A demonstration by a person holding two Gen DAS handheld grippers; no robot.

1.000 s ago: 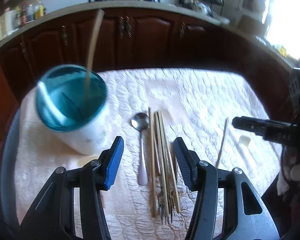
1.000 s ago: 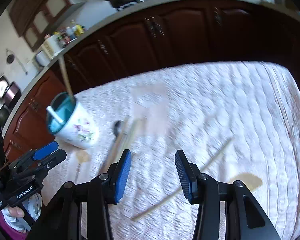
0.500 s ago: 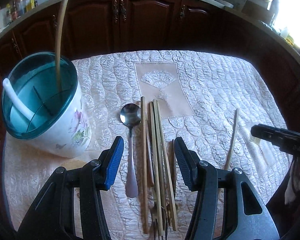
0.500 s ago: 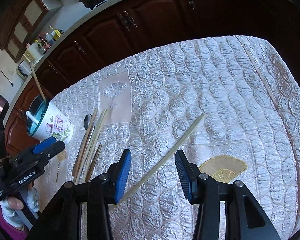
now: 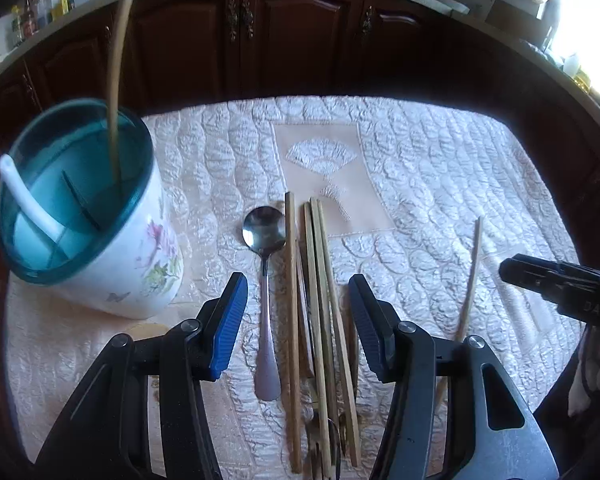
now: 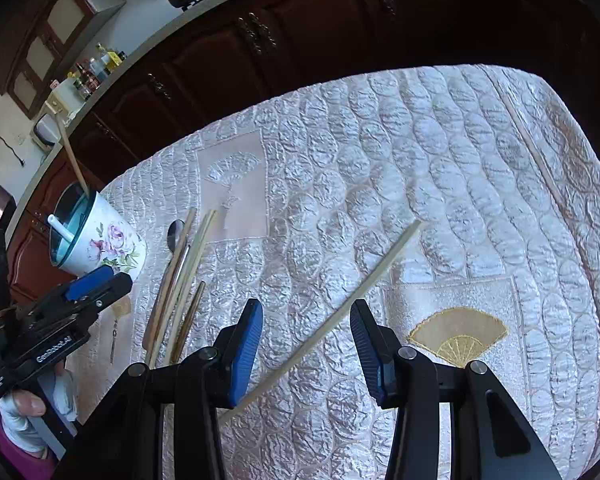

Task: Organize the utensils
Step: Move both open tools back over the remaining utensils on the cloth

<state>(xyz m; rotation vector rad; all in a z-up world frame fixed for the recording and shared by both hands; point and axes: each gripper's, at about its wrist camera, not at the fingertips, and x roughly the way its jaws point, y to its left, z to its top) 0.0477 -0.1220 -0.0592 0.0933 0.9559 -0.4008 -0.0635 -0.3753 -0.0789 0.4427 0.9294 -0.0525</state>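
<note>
Quilted cloth (image 5: 440, 168) covers the table, dark cabinets (image 5: 240, 40) behind. Left gripper (image 5: 298, 320) hovers over a bundle of utensils, jaws apart, blue pads (image 5: 230, 320) touching nothing. Between the jaws in the left wrist view: spoon (image 5: 263, 240) lying bowl away from the camera, and just right of it a row of chopsticks (image 5: 316, 300) packed side by side, roughly parallel (fork tines seem to show at the near end of the bundle, blurry, hard to tell). Floral cup (image 5: 140, 264) with teal rim stands left of the spoon, apart from it; it holds a long stick (image 5: 118, 60) leaning out the top and a white handle (image 5: 28, 200) resting on the rim; dividers show inside. One stick (image 5: 470, 292) lies alone on the cloth, right of the bundle, well apart. Right gripper (image 6: 306, 344) hangs over that lone stick (image 6: 340, 312), jaws open, stick running diagonally through the gap but no pad pressing on it. In the right wrist view the left gripper (image 6: 84, 296) shows at left near the cup (image 6: 104, 244), a gloved hand (image 6: 28, 412) under it. Bundle (image 6: 180, 276) sits between cup and lone stick. Gold fan patch (image 6: 458, 336) on the cloth by the right jaw
</note>
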